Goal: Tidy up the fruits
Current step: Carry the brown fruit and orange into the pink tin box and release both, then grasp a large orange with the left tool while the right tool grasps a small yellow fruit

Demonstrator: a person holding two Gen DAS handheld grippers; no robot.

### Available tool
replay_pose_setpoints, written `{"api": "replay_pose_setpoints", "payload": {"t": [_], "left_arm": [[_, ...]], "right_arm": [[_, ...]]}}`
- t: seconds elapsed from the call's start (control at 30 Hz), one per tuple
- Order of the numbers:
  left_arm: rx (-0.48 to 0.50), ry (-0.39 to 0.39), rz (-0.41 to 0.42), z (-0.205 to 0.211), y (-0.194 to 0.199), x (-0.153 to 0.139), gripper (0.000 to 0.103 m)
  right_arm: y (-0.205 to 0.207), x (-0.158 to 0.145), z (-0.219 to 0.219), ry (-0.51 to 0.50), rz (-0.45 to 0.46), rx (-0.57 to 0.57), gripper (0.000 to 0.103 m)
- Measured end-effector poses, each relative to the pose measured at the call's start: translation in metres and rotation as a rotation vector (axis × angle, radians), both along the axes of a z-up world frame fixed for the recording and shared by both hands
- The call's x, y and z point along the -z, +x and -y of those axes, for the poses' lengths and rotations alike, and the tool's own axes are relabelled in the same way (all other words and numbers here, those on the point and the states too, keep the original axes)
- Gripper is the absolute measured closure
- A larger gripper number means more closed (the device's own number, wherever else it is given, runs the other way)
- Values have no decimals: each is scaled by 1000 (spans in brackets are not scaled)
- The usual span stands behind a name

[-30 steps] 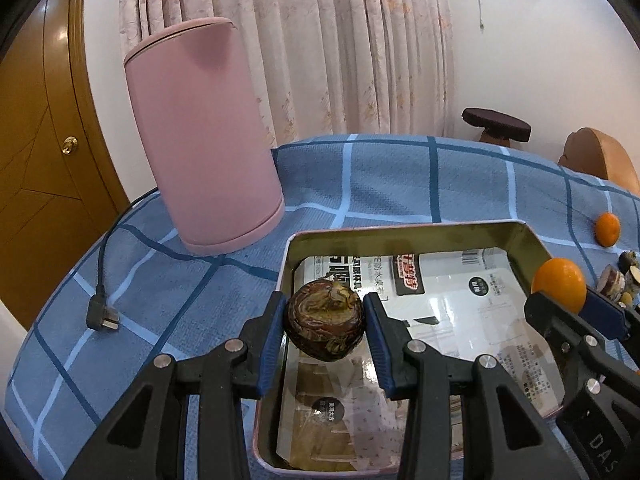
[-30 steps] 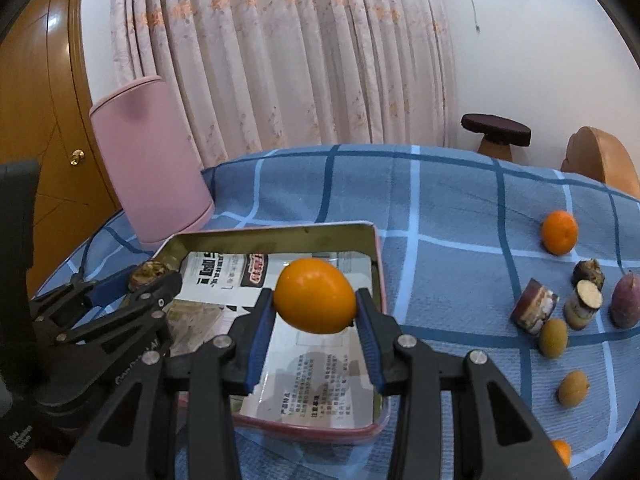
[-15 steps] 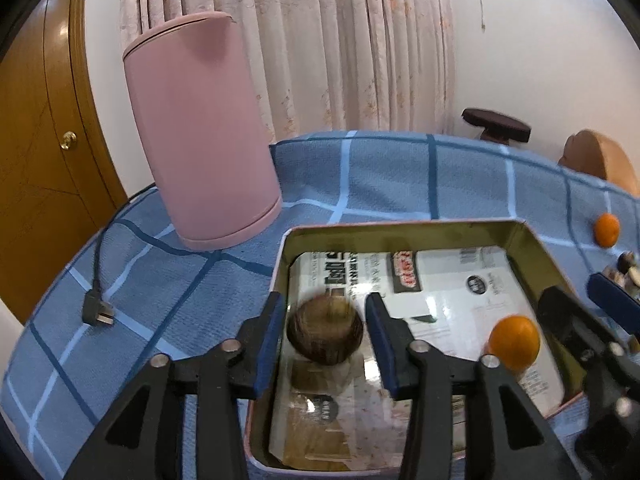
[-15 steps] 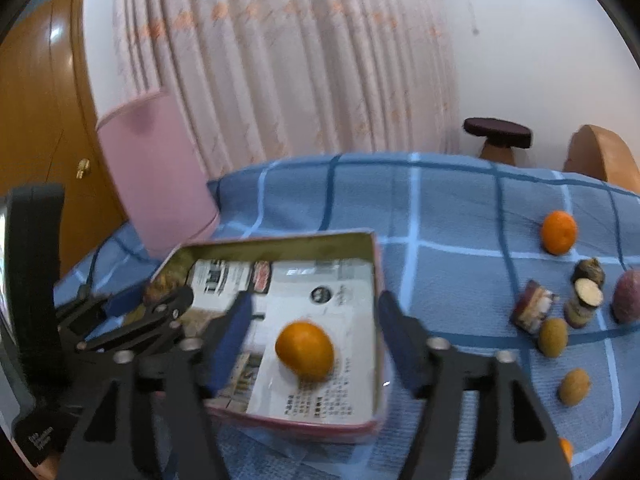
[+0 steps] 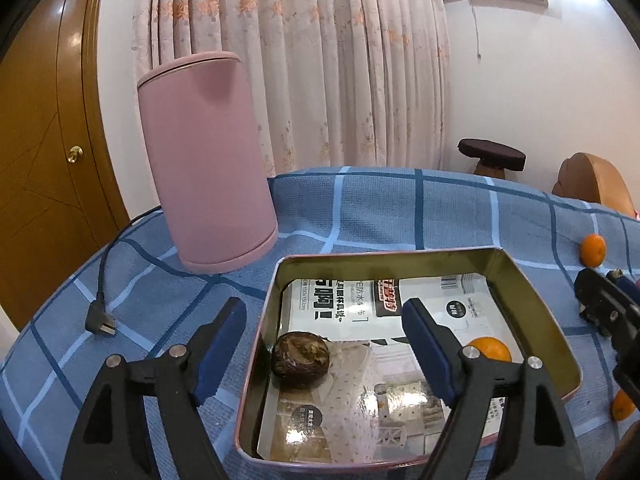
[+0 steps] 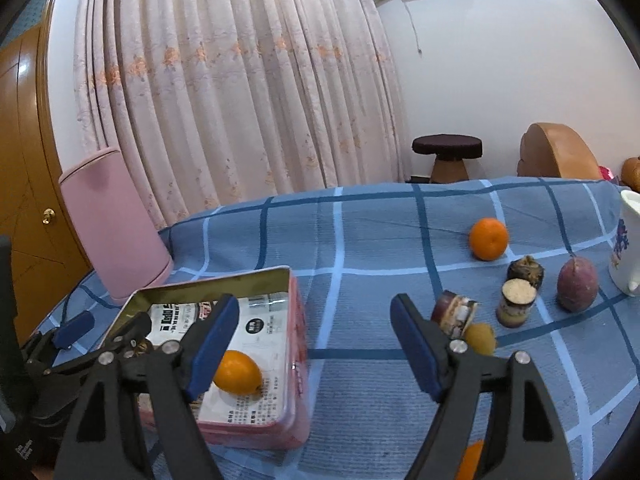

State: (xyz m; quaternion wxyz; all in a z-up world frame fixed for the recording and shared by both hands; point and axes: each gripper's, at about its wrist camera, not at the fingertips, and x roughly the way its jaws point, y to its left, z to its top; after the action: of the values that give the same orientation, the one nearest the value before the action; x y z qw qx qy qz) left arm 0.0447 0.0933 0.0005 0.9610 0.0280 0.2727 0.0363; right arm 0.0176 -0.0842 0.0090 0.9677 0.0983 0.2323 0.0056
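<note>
In the tin (image 5: pixel 532 300): oval orange (image 6: pixel 237 372) lying crosswise | left gripper (image 5: pixel 324 350), right gripper (image 6: pixel 314 344) spread wide (both empty)

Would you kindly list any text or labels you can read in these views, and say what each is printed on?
"150x150cm": small print on the printed sheet lining the tin tray.
Large bold Chinese characters and a dark logo block on that sheet: not reliably readable.
Blue lettering on the white jug: cut off, unreadable.

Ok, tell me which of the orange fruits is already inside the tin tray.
The oval orange fruit lying on the printed paper in the tin tray, beside the right claw. The round one sits out on the blue checked cloth, far from the tray.
</note>
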Motion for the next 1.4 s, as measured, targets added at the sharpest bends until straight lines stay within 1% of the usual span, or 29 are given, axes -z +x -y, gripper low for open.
{"api": "replay_pose_setpoints", "payload": {"t": [0.2, 0.3, 0.6, 0.8, 1.0, 1.17, 1.33, 1.37, 1.4], "left_arm": [[-7, 3, 10, 2, -4, 0, 22], [-14, 8, 7, 4, -4, 0, 22], [17, -14, -6, 11, -9, 1, 22], [114, -49, -37, 28, -16, 3, 22], [217, -45, -44, 58, -30, 3, 22], [333, -41, -64, 94, -44, 3, 22], [459, -28, -91, 132, -58, 5, 22], [483, -25, -101, 138, -60, 5, 22], [503, -10, -99, 146, -63, 5, 22]], "right_arm": [[-6, 0, 4, -38, 13, 24, 22], [-8, 2, 11, -50, 3, 46, 22], [-22, 1, 50, -67, -1, 117, 22], [-32, 0, 89, -67, -9, 191, 22], [-46, 0, 131, -80, -17, 261, 22], [-59, 0, 166, -78, -28, 310, 22], [-66, 1, 189, -59, -51, 307, 22], [-67, 2, 192, -53, -59, 293, 23], [-68, 2, 193, -49, -64, 275, 26]]}}
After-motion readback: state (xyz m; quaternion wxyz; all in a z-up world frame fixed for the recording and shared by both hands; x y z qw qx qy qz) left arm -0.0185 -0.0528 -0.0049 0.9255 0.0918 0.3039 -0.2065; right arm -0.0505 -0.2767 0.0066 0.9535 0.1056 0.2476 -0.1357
